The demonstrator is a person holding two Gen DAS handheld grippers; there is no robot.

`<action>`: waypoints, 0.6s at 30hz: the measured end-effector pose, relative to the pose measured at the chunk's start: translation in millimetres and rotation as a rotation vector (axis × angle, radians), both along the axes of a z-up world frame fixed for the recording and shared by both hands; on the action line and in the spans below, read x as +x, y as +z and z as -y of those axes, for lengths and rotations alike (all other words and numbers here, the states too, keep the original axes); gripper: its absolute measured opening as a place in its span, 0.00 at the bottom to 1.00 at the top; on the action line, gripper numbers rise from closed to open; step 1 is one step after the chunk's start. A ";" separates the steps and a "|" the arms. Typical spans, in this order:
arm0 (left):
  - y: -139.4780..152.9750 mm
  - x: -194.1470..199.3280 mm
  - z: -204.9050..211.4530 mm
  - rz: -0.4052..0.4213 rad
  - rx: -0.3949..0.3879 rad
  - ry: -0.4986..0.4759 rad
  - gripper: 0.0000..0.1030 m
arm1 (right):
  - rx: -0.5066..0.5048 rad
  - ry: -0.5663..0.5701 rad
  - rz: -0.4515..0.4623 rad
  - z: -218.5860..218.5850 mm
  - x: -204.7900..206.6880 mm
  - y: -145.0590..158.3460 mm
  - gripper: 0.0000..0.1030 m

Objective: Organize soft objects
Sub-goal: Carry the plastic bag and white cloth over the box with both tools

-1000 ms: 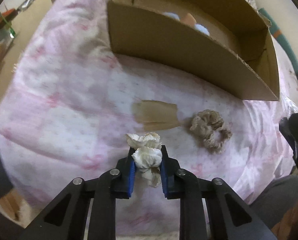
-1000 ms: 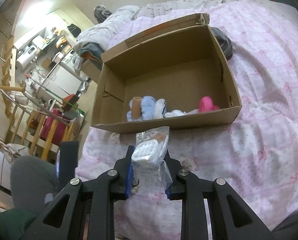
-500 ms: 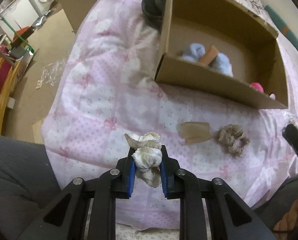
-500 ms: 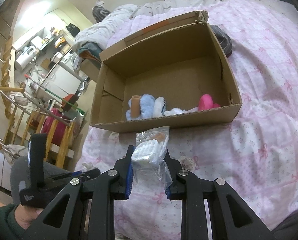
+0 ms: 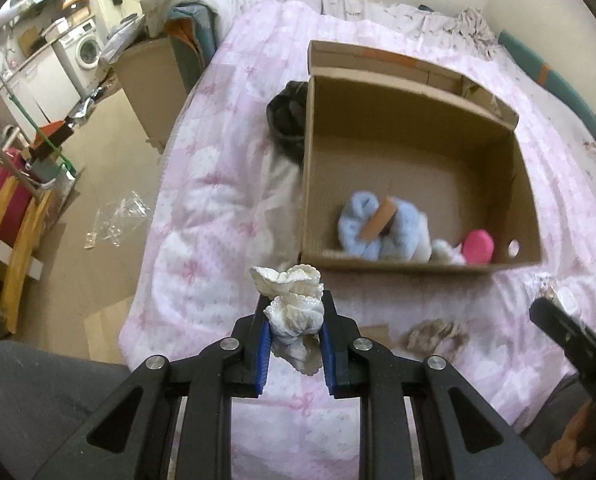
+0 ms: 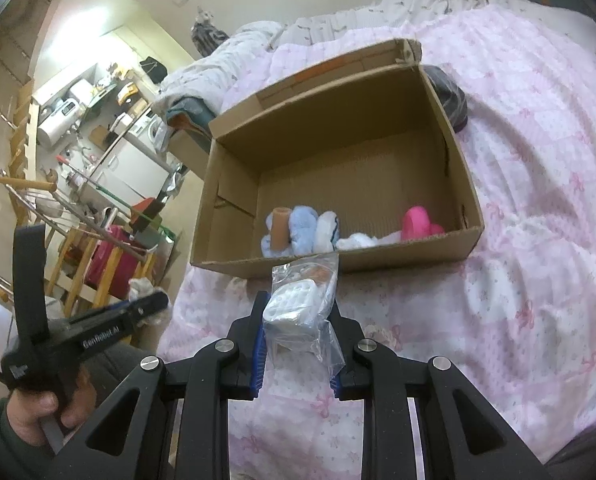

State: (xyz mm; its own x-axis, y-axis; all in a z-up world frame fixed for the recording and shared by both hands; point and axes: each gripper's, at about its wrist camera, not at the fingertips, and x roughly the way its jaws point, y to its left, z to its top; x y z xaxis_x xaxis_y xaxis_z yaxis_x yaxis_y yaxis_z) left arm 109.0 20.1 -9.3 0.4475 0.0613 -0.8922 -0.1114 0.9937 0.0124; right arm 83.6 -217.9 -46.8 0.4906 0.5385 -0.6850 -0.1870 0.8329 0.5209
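My left gripper (image 5: 293,316) is shut on a cream ruffled scrunchie (image 5: 291,296), held up above the pink bedspread, short of the box's near wall. An open cardboard box (image 5: 414,266) lies on the bed; inside are pale blue fluffy items (image 5: 362,224), a tan roll (image 5: 380,222) and a pink object (image 5: 478,246). My right gripper (image 6: 295,320) is shut on a clear plastic bag with a white item inside (image 6: 298,300), also just short of the box (image 6: 338,262). A beige scrunchie (image 5: 436,332) lies on the bedspread. The left gripper (image 6: 145,312) shows in the right wrist view.
A dark bundle (image 5: 287,114) lies against the box's left side. A flat tan piece (image 5: 372,330) rests beside the beige scrunchie. The bed's left edge drops to a floor with a plastic wrapper (image 5: 117,220), a wooden rack (image 5: 13,232) and a cardboard carton (image 5: 149,76).
The left gripper has risen and tilted up with the cream scrunchie, so the box interior and the room now show. The right gripper and its bag have stayed put.
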 end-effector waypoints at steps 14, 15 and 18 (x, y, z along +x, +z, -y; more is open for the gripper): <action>17.3 69.8 15.7 0.104 0.012 -0.064 0.19 | -0.031 -0.053 0.133 26.7 41.5 34.8 0.26; 16.6 73.9 17.3 0.109 0.009 -0.068 0.18 | -0.043 -0.049 0.135 26.4 47.5 34.5 0.26; 11.8 86.9 27.3 0.124 -0.002 -0.106 0.18 | -0.090 -0.033 0.127 24.0 65.7 28.5 0.26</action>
State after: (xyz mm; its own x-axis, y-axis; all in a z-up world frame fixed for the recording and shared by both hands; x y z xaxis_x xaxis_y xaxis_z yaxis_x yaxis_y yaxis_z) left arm 195.9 -7.2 2.6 0.5583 0.0060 -0.8296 -0.0066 1.0000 0.0027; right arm 149.3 -241.9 -18.3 0.5926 0.4598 -0.6613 -0.2180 0.8820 0.4178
